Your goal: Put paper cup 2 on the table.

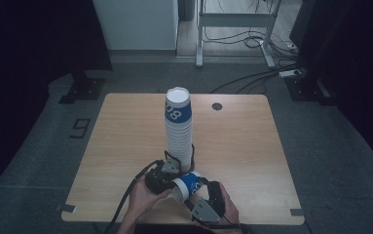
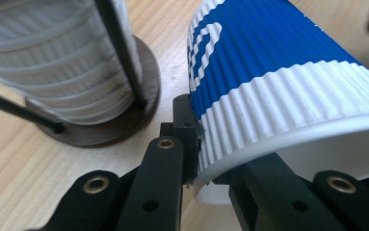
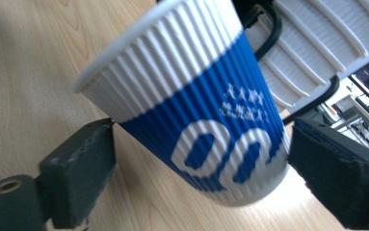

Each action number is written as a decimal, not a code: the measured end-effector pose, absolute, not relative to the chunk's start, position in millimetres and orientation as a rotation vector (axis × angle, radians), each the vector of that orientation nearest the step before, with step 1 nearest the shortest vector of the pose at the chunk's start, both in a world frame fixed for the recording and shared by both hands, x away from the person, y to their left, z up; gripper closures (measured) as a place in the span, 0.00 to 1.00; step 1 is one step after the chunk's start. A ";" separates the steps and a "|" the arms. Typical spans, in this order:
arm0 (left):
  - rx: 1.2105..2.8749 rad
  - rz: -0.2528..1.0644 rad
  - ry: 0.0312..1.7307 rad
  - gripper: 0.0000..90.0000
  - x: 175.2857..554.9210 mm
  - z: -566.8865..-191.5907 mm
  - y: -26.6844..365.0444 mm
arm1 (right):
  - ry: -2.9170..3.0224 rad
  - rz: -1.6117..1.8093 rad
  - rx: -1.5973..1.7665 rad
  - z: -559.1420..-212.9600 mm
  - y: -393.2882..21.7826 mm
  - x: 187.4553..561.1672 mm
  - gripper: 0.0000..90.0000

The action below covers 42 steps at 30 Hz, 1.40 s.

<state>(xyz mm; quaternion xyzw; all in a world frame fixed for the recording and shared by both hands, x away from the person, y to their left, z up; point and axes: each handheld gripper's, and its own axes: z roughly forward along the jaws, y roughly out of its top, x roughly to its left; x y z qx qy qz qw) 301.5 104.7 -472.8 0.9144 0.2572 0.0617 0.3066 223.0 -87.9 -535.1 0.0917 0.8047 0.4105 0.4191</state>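
Near the bottom centre of the high view, a single blue-and-white ribbed paper cup lies tipped on its side in the air between the two hand-held tools, low over the wooden table. The left gripper has it: in the left gripper view its black jaws are pinched tight on the cup's rolled rim, one jaw outside the white ribbed band and the other inside the mouth. The right gripper sits at the lower right of the cup, wide open. In the right gripper view the cup hangs between the two pads, with the left pad just beside its wall; I cannot tell whether the right pad touches or stands slightly off.

Just above the held cup in the high view stands the tall stack of matching cups, upright in a holder with thin black rods on a round dark base. The cup's side is close to that base, so room is tight there. To the left and right of the stack the tabletop lies bare out to its rounded edges. The front edge of the table runs right under the person's hands, near the bottom of the frame.
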 end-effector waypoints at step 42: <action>2.298 0.098 0.663 0.94 299.7 -478.2 97.3 | 2.061 1.114 0.160 -525.5 -68.7 228.8 0.20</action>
